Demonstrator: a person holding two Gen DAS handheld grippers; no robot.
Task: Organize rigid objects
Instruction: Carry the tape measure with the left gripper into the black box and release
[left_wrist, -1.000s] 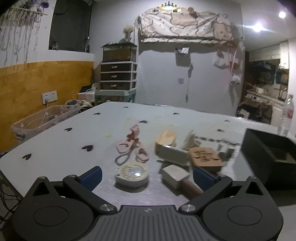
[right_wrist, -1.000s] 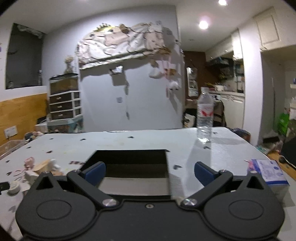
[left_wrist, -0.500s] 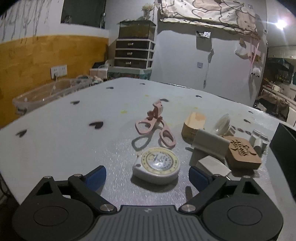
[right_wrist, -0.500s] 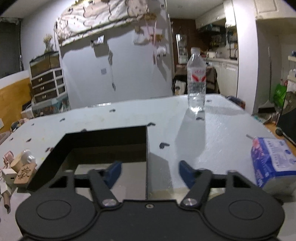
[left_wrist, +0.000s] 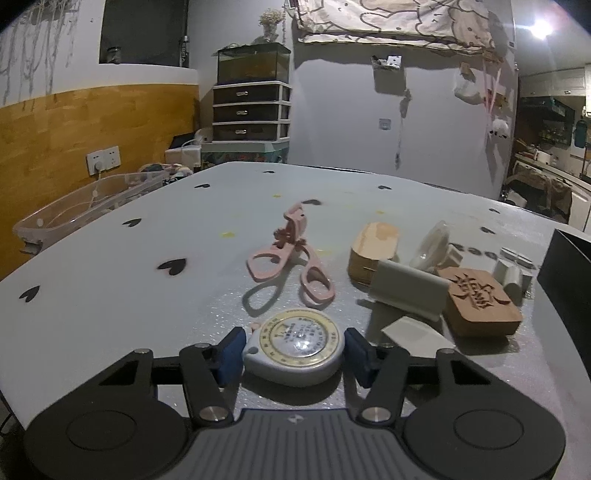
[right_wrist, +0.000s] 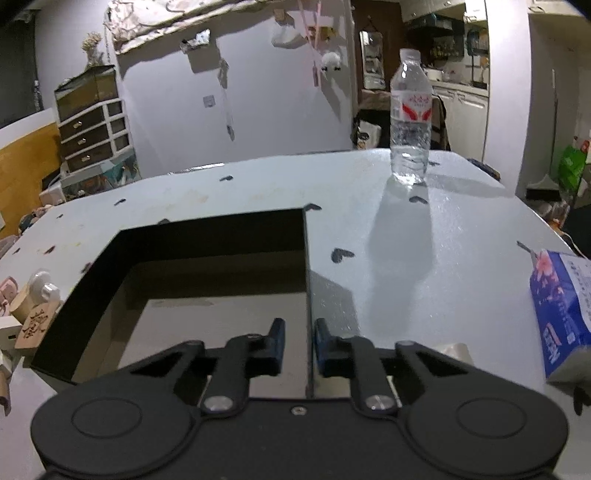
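Note:
My left gripper (left_wrist: 293, 349) is shut on a round white tape measure (left_wrist: 295, 345) with a yellow dial, which rests on the table. Beyond it lie a pink eyelash curler (left_wrist: 288, 254), a wooden box (left_wrist: 373, 247), a grey stand (left_wrist: 406, 291) and a carved wooden block (left_wrist: 480, 301). My right gripper (right_wrist: 299, 347) is shut on the right wall (right_wrist: 307, 280) of the black box (right_wrist: 207, 236), one finger inside and one outside.
A water bottle (right_wrist: 410, 118) stands at the far right of the table. A blue tissue pack (right_wrist: 561, 317) lies at the right edge. A clear plastic bin (left_wrist: 85, 210) sits beside the table's left edge. The black box's corner (left_wrist: 569, 266) shows at right.
My left gripper moved forward and closed on the tape measure. My right gripper shifted right and closed on the black box's right wall.

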